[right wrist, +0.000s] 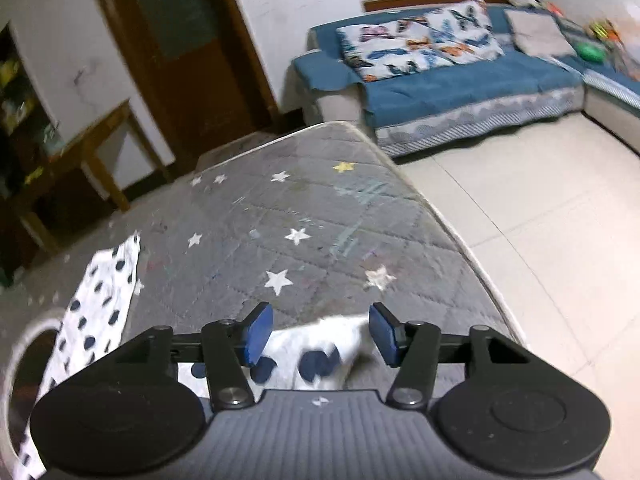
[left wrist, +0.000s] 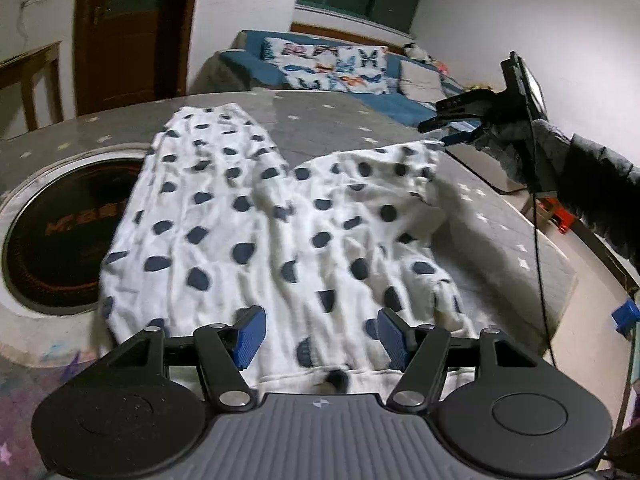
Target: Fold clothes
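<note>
pants [left wrist: 280,216]: white with dark dots, spread legs-out over the grey star-print mat [left wrist: 328,120], waistband nearest the camera
left gripper [left wrist: 320,334]: hovers above the waistband, blue pads apart, nothing pinched
right gripper [right wrist: 320,334]: jaws parted at one leg's cuff, cloth between them, not visibly squeezed
sofa [right wrist: 460,80]: blue, behind the mat

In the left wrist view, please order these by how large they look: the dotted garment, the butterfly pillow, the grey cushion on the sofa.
1. dotted garment, by far the largest, though it lies nearest the camera.
2. butterfly pillow.
3. grey cushion, smallest.
</note>
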Demonstrator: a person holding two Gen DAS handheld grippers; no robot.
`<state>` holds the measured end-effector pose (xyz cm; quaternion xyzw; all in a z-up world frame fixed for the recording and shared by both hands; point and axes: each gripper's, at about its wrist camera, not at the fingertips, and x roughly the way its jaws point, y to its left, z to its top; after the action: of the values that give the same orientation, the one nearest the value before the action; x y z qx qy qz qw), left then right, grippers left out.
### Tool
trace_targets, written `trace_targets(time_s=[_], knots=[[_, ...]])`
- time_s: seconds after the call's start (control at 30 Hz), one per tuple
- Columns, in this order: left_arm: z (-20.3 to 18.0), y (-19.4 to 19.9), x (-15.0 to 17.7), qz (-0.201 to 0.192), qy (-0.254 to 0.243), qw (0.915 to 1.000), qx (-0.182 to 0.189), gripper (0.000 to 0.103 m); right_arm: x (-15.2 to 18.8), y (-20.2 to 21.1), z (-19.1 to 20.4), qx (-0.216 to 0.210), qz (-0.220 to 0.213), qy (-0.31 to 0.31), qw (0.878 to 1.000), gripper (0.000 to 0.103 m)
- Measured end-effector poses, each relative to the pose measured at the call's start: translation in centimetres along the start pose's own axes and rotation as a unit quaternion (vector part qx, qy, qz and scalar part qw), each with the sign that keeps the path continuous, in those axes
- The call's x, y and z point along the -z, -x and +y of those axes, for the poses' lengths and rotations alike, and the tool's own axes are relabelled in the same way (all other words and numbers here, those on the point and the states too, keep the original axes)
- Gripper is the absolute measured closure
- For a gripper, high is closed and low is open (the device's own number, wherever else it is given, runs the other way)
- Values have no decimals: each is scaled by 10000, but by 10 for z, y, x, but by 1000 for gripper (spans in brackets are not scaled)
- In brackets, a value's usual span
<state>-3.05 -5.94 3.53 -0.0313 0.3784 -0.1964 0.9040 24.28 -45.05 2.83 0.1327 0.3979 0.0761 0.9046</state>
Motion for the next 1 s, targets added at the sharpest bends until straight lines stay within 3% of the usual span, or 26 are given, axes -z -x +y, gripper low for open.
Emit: trace_targets(time_s=[0.23,0.37,0.5,0.6,0.77,0.9,0.93,1.0], knots=[[-18,-6,0,64,-242,9992,318,38,10,-7,-12,-256,58,-509,9984,55],[-24,-11,4,161,-273,9985,453,38,5,-24,-7,-381,104,-743,9964,69],[-27,-17,7,267,-275,9974,610,39,-1,-41,10,-314,190,-719,9967,95],[-27,-20,10,338,-279,9963,733,41,-12,-35,38,-520,-8,-461,9976,99],[-30,-23,14,389,-328,9949,868,50,-33,10,79,-1530,-872,-29,9844,100],[-32,-24,17,429,-344,9942,924,51,-37,34,75,-1923,-1306,194,9724,97],[-32,-24,18,431,-352,9939,957,51,-37,35,70,-1837,-1313,200,9740,94],[-33,-23,19,436,-363,9933,1007,51,-34,23,52,-1113,-1019,197,9883,71]])
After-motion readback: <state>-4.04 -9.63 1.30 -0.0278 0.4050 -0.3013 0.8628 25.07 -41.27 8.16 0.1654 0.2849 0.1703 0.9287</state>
